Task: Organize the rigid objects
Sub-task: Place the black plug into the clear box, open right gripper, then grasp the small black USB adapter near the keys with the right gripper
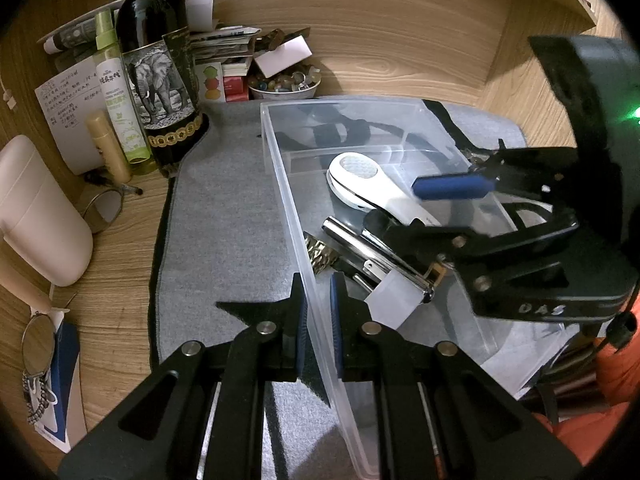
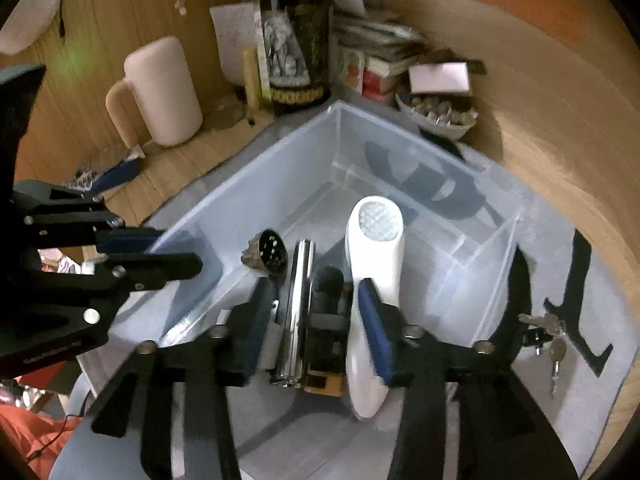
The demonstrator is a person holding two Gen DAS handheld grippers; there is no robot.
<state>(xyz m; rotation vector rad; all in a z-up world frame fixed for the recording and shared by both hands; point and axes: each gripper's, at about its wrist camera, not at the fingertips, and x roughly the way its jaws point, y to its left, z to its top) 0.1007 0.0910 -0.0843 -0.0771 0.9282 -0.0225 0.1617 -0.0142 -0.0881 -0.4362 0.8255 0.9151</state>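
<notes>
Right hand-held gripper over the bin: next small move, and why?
Probably lift straight up and out. The right hand-held gripper stands open over items already lying in the clear bin, gripping nothing, while the left hand-held gripper pinches the bin's wall.

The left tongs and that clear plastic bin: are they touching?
Touching. The left wrist view shows the left tongs shut on the clear bin's near wall, both blue pads pressed against the plastic.
</notes>
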